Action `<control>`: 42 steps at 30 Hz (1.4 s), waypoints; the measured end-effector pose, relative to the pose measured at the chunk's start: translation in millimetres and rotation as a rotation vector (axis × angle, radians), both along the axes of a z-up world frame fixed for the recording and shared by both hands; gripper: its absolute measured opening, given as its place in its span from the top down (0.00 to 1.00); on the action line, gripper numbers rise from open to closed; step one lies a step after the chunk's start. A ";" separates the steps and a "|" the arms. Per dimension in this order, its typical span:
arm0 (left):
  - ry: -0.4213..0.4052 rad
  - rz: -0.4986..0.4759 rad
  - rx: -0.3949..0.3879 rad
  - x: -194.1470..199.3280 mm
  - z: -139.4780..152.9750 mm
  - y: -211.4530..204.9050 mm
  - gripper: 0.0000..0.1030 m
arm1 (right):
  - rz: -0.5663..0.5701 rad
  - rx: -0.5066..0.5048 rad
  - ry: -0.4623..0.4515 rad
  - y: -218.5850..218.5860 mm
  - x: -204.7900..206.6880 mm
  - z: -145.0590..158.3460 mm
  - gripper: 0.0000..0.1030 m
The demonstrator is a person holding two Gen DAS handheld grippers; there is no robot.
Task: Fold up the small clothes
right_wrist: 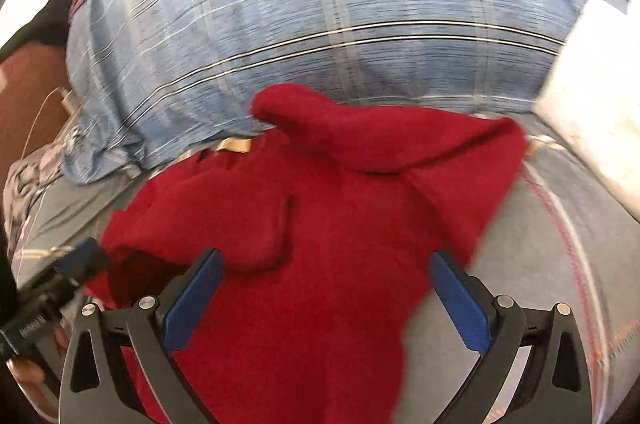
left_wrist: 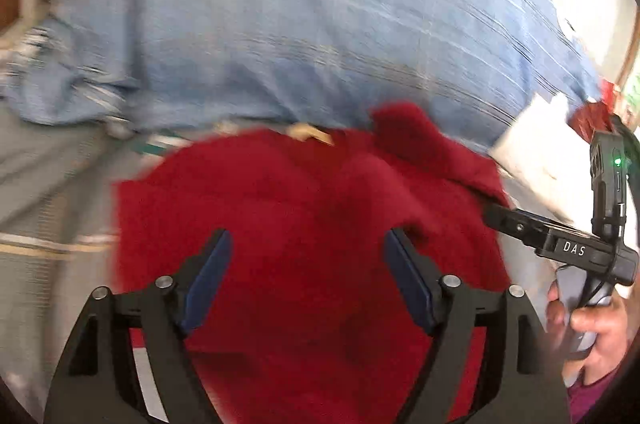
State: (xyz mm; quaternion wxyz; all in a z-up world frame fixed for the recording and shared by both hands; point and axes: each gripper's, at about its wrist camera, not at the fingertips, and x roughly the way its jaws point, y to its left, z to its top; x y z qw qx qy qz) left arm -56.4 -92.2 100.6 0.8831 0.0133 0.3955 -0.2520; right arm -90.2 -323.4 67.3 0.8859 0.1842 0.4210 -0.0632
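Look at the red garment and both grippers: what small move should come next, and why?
Probably lower the right gripper and close it on the red garment near its loose flap by the blue checked pillow. Both it and the left gripper are open and hold nothing, and the garment lies rumpled, not neatly folded.

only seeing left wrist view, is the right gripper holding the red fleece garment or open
Observer: Open; the right gripper hangs over the red fleece garment, nothing pinched between its pads.
Operator: where does the cloth end on that side
Observer: Its right corner lies on the grey sheet, short of the white pillow.
Operator: anything else on the sheet there
Observer: A red stitched line curves across the sheet just right of the garment.
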 end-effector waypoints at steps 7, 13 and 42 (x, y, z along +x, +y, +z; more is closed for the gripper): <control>-0.041 0.172 0.083 9.7 -11.6 57.8 0.24 | 0.083 -0.056 0.021 29.0 46.4 -8.8 0.11; 0.011 0.233 0.103 19.0 -36.0 67.6 0.24 | 0.152 -0.059 0.072 43.6 83.8 -37.0 0.64; 0.033 0.280 0.194 34.6 -64.6 50.1 0.24 | -0.048 -0.261 0.043 -3.6 42.3 3.9 0.64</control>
